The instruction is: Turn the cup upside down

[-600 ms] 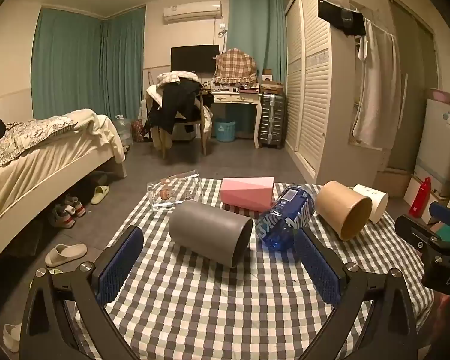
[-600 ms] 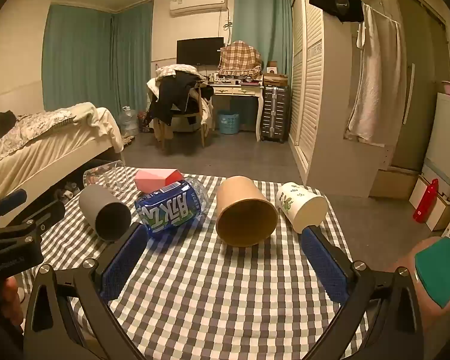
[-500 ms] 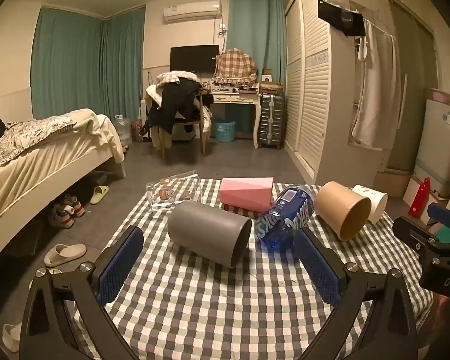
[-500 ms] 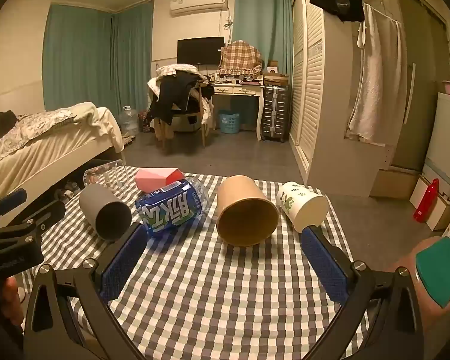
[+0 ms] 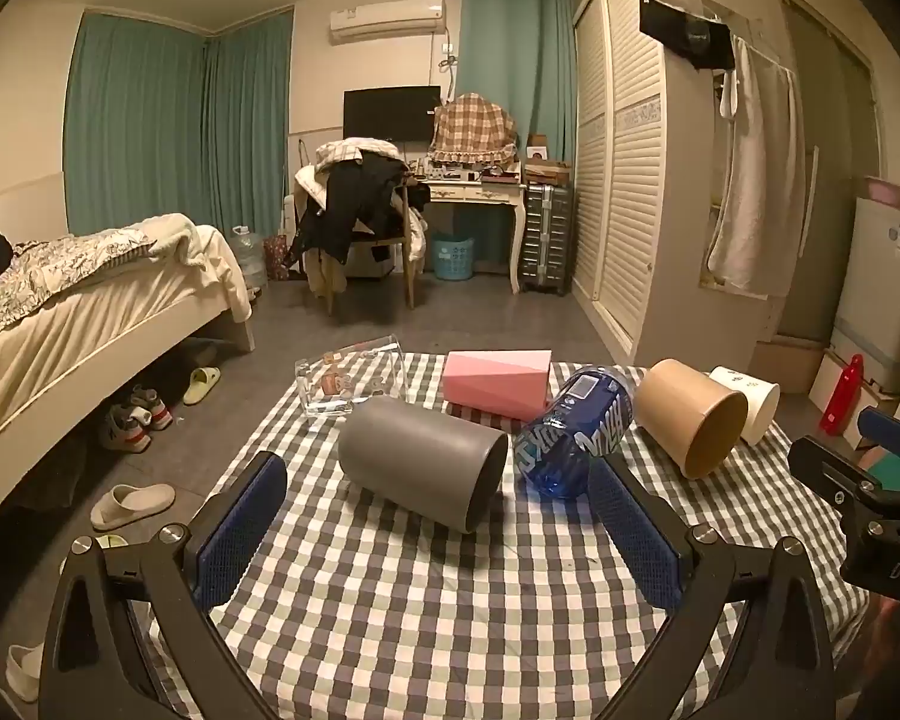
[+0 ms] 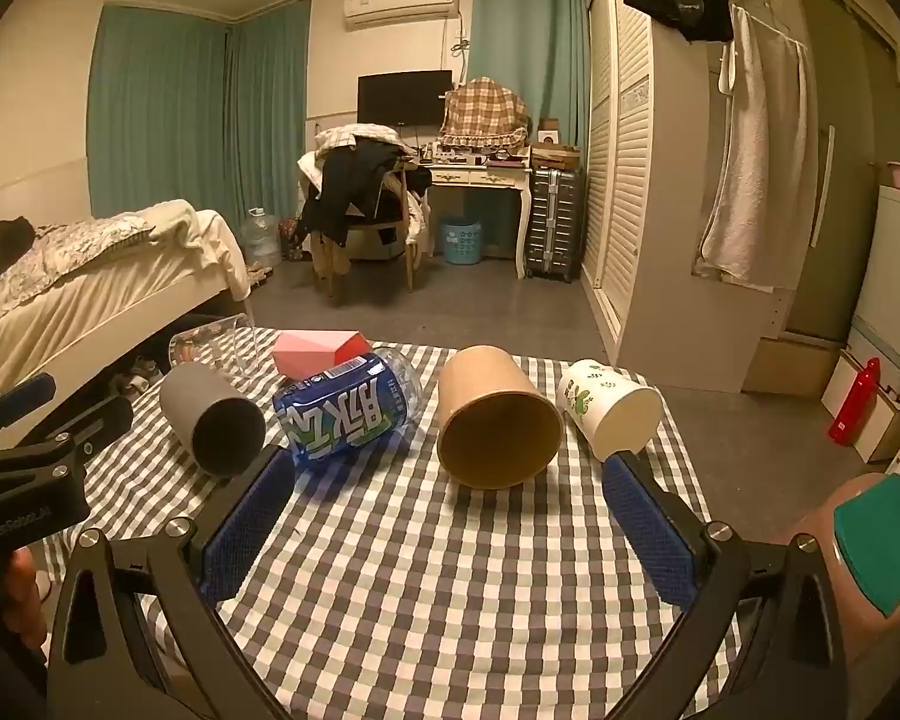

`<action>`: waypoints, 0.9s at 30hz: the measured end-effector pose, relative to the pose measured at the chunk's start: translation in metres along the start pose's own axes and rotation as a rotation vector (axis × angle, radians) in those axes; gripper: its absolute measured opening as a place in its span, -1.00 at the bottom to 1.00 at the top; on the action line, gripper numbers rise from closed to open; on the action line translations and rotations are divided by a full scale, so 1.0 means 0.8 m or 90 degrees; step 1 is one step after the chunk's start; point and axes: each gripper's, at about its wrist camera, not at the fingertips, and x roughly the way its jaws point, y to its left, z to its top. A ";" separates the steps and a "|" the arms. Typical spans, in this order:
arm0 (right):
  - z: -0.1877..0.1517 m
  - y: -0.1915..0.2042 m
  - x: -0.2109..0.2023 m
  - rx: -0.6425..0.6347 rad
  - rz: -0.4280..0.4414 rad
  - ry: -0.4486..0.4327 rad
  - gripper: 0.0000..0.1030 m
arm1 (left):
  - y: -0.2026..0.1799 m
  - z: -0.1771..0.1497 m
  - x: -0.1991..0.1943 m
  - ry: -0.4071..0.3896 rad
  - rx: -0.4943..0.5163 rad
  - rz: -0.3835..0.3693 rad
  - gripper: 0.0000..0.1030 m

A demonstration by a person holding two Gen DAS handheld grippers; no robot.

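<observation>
- Grey cup (image 5: 421,469) on its side on checked tablecloth (image 5: 450,600), mouth toward camera, beside blue bottle (image 5: 573,432).
- Left gripper (image 5: 438,531) spread wide, empty, short of the cup.
- Right gripper (image 6: 450,516) spread wide, empty, before brown paper cup (image 6: 498,420).

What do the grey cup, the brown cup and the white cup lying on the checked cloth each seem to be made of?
Grey cup: probably matte plastic or silicone, with an even, dull surface; uncertain.
Brown cup: likely kraft paper, with a flat tan colour and a thin rim.
White cup: likely paper, with printed green leaves and a rolled rim.
</observation>
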 end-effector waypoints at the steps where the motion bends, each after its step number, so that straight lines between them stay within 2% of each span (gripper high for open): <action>1: 0.000 -0.001 0.000 0.001 0.001 0.001 0.99 | 0.000 0.000 0.000 0.000 0.000 0.000 1.00; 27: -0.003 0.001 0.004 0.000 -0.004 0.005 0.99 | -0.001 -0.003 0.005 0.006 0.003 0.001 1.00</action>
